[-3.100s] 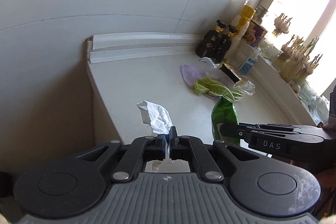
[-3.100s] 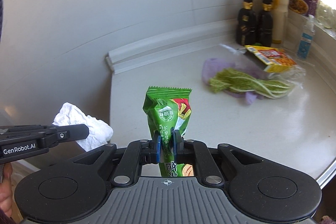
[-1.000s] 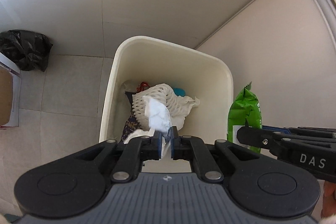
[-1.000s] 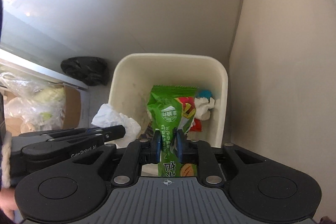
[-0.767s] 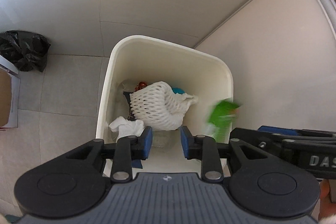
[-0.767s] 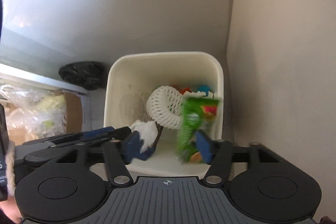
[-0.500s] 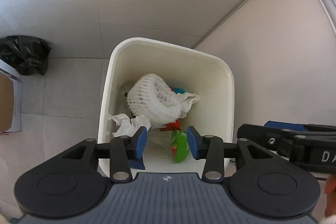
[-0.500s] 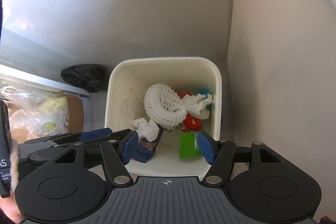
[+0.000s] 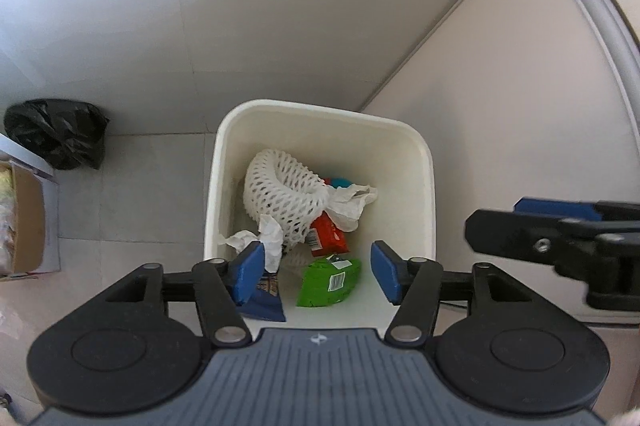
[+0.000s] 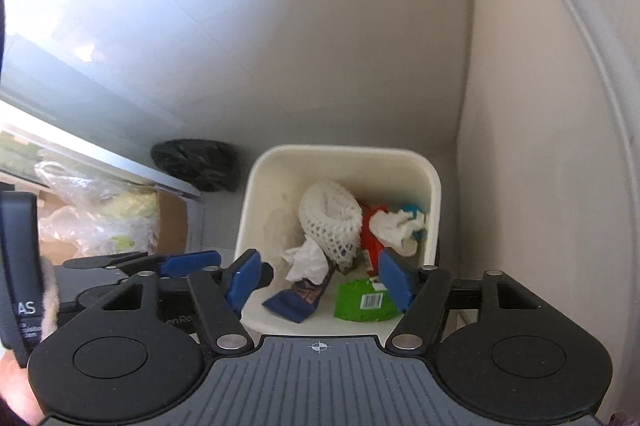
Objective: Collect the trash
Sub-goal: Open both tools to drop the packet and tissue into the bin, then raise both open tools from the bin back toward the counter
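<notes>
My left claw [image 9: 316, 274]: released, nothing between the blue pads; its jaws have just been opening, and it hangs over the near edge of the bin, pointing steeply down.
My right claw [image 10: 322, 280]: also let go and empty — jaws have just been opening too; it sits just beside the left one, above the same bin.
Green snack packet [image 9: 329, 281]: lying flat on the bin floor at the near side, barcode up, clear of both claws.
Crumpled tissue [image 9: 262, 240]: inside the bin by the left wall, resting against the foam net.
White bin [image 9: 426, 162]: standing on the floor in the corner where 2 walls meet; it holds all the trash I can see here.
Other contents: a white foam net [image 9: 282, 196] in the middle, a red wrapper [image 9: 326, 236] and a dark blue wrapper [image 9: 264, 302] beside it, another wad of paper [image 9: 350, 200] and something teal further back.
Beyond the bin: a black bag [image 9: 56, 132] on the floor by the wall, a cardboard box [image 9: 24, 222] at the left edge.
Progress: these 2 pieces look delivered — I judge this drop finished.
Left to do: I cannot see the surface from here, so I cannot tell whether more trash waits; next I would likely lift away and look.
</notes>
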Motion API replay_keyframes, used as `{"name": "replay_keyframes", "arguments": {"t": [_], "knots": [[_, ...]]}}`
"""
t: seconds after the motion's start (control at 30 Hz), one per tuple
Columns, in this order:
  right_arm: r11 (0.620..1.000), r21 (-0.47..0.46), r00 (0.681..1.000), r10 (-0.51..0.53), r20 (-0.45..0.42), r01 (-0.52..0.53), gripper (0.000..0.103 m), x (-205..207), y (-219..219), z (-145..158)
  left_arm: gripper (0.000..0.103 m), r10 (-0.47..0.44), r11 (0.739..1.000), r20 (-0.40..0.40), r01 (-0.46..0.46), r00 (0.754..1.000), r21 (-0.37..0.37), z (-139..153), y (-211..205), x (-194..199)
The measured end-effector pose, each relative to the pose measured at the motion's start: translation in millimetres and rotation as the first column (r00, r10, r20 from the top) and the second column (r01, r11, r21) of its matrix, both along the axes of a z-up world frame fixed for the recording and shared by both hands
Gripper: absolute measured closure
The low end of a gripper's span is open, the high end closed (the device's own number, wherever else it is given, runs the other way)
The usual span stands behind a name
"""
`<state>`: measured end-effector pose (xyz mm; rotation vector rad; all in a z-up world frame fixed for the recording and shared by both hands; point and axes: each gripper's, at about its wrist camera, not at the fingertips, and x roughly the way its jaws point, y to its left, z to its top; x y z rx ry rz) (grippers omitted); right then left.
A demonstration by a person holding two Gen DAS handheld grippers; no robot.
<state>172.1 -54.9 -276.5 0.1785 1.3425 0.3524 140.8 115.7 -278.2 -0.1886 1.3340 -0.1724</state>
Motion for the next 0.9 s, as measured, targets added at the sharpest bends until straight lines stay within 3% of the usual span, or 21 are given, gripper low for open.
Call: {"name": "replay_keyframes", "arguments": {"t": [0.5,0.63,0.9], "knots": [[0.989,0.062,0.974,0.117,0.197,-0.131,0.019,-16.1,-12.7,77.7,0.011,0.006,0.998,0.090,-0.012,0.996,0.056,55.7,-9.0,-5.4],[0.983,0.096,0.958,0.130,0.256,-0.159,0.016,-21.3,-27.6,105.3,0.008,0.014,0.998,0.128,-0.021,0.992,0.053,73.0,-13.4,-5.0],[0.990,0.030,0.908,0.112,0.403,-0.135,0.010,-30.3,-64.7,158.2,0.005,0.013,0.999,0.226,-0.021,0.974,0.032,113.6,-29.9,-2.5]]}}
